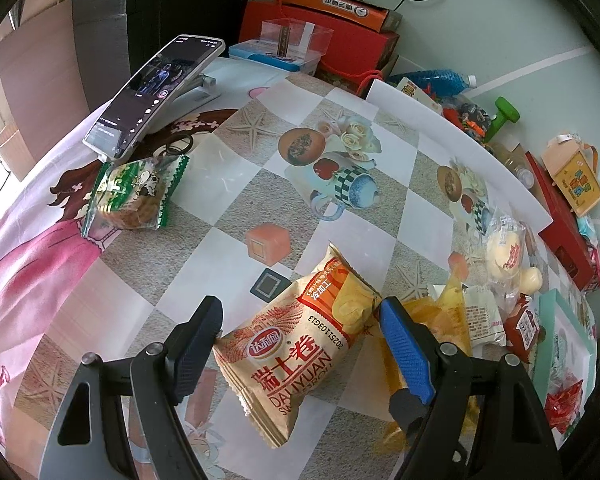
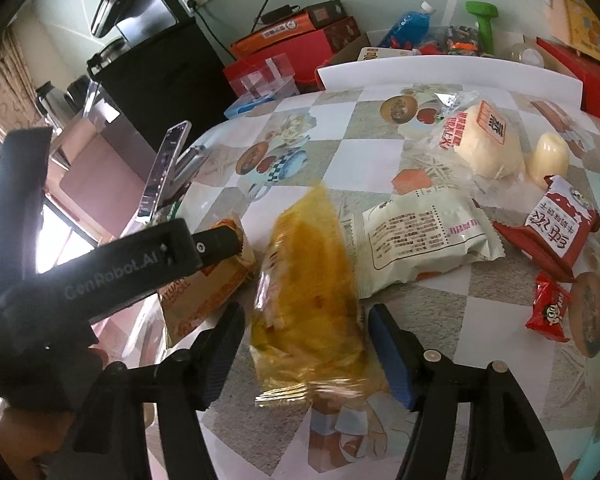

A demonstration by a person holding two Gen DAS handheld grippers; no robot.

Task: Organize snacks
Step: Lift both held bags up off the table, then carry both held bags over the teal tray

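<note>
Left hand-held gripper (image 1: pixel 300 344) clamped on tan-and-orange Swiss-roll packet (image 1: pixel 296 354), lower centre. Right hand-held gripper (image 2: pixel 306 340) spread, blurred yellow plastic snack bag (image 2: pixel 306 304) loose between. White printed pouch (image 2: pixel 420 240) crowding right on checkered surface (image 2: pixel 340 160).

The desk (image 1: pixel 236 184) has a smooth, glossy printed plastic cover. The beige cake packet (image 1: pixel 296 344) is matt plastic film, the yellow packet (image 2: pixel 308 304) shiny clear film. The left gripper (image 1: pixel 300 320) is matt black plastic with ribbed blue pads (image 1: pixel 404 344).
</note>
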